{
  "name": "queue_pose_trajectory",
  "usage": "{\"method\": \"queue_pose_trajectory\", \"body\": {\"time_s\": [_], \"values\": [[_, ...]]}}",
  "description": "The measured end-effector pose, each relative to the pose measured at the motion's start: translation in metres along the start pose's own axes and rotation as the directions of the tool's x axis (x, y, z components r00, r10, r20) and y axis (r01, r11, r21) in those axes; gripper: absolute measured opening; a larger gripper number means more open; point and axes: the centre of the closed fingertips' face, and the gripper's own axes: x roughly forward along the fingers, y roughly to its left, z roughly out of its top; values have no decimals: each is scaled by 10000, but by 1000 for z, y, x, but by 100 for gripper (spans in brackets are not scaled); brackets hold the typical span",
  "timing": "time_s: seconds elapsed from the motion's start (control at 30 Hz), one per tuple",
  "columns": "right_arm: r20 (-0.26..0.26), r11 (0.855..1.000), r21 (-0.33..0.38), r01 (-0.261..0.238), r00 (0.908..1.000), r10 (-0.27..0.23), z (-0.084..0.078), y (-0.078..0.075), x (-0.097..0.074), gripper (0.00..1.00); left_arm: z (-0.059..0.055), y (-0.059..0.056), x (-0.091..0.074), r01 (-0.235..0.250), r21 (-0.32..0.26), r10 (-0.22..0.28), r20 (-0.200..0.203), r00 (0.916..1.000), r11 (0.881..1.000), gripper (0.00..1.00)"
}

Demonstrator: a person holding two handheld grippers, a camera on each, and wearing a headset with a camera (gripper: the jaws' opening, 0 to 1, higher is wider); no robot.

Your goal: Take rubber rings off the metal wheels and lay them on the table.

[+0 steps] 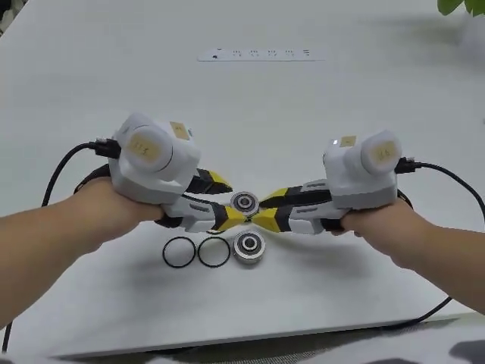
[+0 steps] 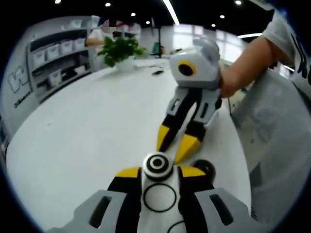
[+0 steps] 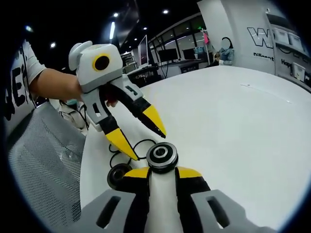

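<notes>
You have two tongs at work, the left tongs [image 1: 226, 199] and the right tongs [image 1: 269, 208]. They are gripped by two hands, your left hand [image 1: 114, 208] and your right hand [image 1: 371, 220]. You can count two wheels, one wheel [image 1: 244, 202] at the tong tips and a second wheel [image 1: 248, 246] on the one bench [image 1: 341, 98]. Two loose rings lie there, one ring [image 1: 179, 252] and another ring [image 1: 214, 252]. You cannot tell whether either wheel carries a further ring. There are two cables, one cable [image 1: 64, 163] per tongs, the other cable [image 1: 455, 182] on your right. Add one power strip [image 1: 260, 54] and one plant [image 1: 462, 6].
</notes>
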Motion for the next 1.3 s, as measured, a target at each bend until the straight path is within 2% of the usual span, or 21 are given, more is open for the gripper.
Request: {"method": "queue_pose_trajectory", "body": {"time_s": [0.3, 0.8, 1.07, 1.3], "values": [[15, 10000, -13, 16, 10000, -16, 0, 0, 0, 16, 1, 0, 4, -2, -79, 2, 2, 10000, 10000, 21], [62, 10000, 13, 98, 9999, -99, -1, 0, 0, 10, 4, 3, 9, -184, -20, 184, 41, 9998, 9998, 16], [46, 9993, 323, 178, 9998, -180, -2, -1, -1, 3, 5, 5, 11, -455, -183, 458, 202, 9987, 9988, 14], [217, 9927, 1185, 222, 9995, -250, -2, -3, -2, 0, 5, 3, 11, -588, -38, 588, 156, 9981, 9983, 13]]}}
